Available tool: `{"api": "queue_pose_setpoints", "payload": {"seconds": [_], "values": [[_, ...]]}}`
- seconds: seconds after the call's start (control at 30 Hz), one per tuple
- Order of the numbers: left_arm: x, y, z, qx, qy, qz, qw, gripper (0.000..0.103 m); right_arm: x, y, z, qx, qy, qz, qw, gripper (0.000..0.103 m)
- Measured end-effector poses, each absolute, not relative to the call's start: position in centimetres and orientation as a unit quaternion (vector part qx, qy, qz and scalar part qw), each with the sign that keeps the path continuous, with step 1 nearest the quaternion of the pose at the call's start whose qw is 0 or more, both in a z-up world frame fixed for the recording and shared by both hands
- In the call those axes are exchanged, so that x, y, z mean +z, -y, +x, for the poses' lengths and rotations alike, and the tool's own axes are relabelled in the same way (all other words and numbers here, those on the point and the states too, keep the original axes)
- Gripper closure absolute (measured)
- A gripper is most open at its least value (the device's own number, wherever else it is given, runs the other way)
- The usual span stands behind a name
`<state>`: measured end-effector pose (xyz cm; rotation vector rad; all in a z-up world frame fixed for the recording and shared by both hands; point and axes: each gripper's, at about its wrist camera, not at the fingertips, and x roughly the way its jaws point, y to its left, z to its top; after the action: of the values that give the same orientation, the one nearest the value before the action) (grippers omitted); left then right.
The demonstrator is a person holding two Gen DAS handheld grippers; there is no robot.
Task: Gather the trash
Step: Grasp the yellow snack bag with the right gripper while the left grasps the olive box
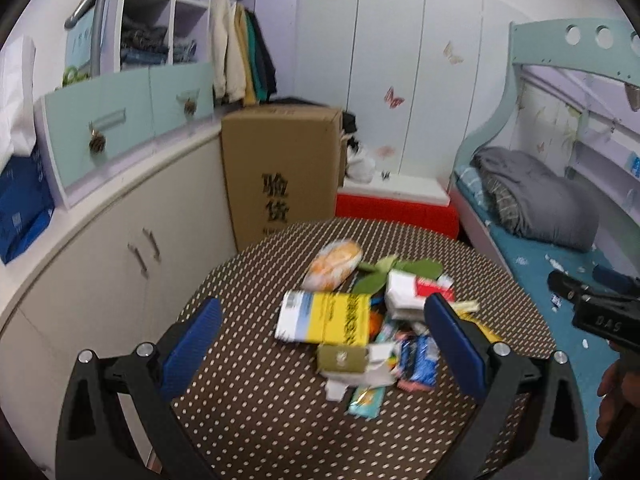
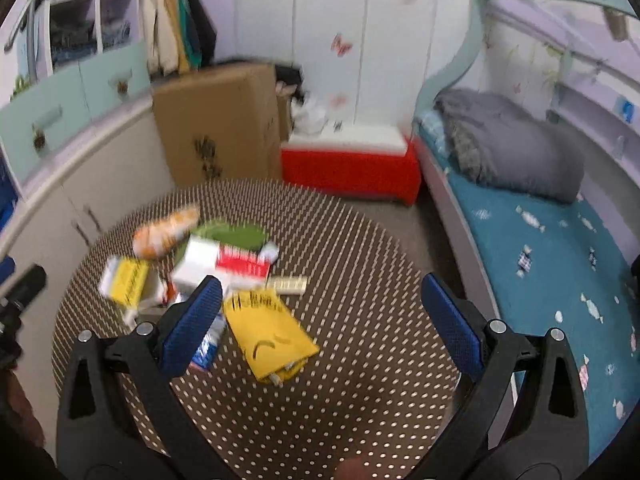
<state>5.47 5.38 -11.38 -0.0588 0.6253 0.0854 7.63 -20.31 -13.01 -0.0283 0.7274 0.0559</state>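
Both the left claw (image 1: 322,330) and the right claw (image 2: 322,320) hang spread and empty above the round, dotted brown bench (image 1: 256,412); the trash pile (image 1: 360,320) lies mid-bench; beyond stand a cardboard box (image 1: 280,168), a red chest (image 1: 396,208), white wardrobes (image 1: 400,60); bed (image 1: 532,248) right.

Heaped loosely mid-tabletop (image 1: 248,412): yellow-and-white carton (image 1: 325,317) lying flat, orange snack bag (image 1: 334,264) behind, red-and-white box (image 1: 412,290) over green wrapper (image 1: 400,270), flat yellow pouch (image 2: 270,334) nearest, blurred blue packet (image 1: 420,358), perhaps biscuits.
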Motion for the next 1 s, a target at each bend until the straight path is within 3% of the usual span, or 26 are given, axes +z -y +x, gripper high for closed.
{"api": "queue_pose_setpoints", "payload": {"seconds": [0.43, 0.47, 0.53, 0.57, 1.0], "values": [[-16.8, -6.9, 6.2, 0.033, -0.373, -0.012, 0.927, 0.004, -21.5, 17.5, 11.3, 0.097, -0.443, -0.045, 0.89, 0.006], [-17.0, -6.8, 6.3, 0.028, -0.375, -0.013, 0.926, 0.004, -22.1, 17.5, 11.6, 0.103, -0.446, -0.045, 0.888, 0.009], [-17.5, -6.4, 6.7, 0.015, -0.383, -0.012, 0.924, 0.004, -23.0, 17.4, 12.2, 0.114, -0.456, -0.041, 0.881, 0.03], [-17.7, -6.0, 6.9, 0.01, -0.386, -0.012, 0.923, 0.004, -23.4, 17.5, 12.3, 0.125, -0.462, -0.031, 0.878, 0.055], [-22.3, -4.9, 12.1, -0.058, -0.422, -0.082, 0.901, 0.005, -22.3, 20.9, 10.0, 0.121, -0.439, 0.013, 0.89, 0.057]]}}
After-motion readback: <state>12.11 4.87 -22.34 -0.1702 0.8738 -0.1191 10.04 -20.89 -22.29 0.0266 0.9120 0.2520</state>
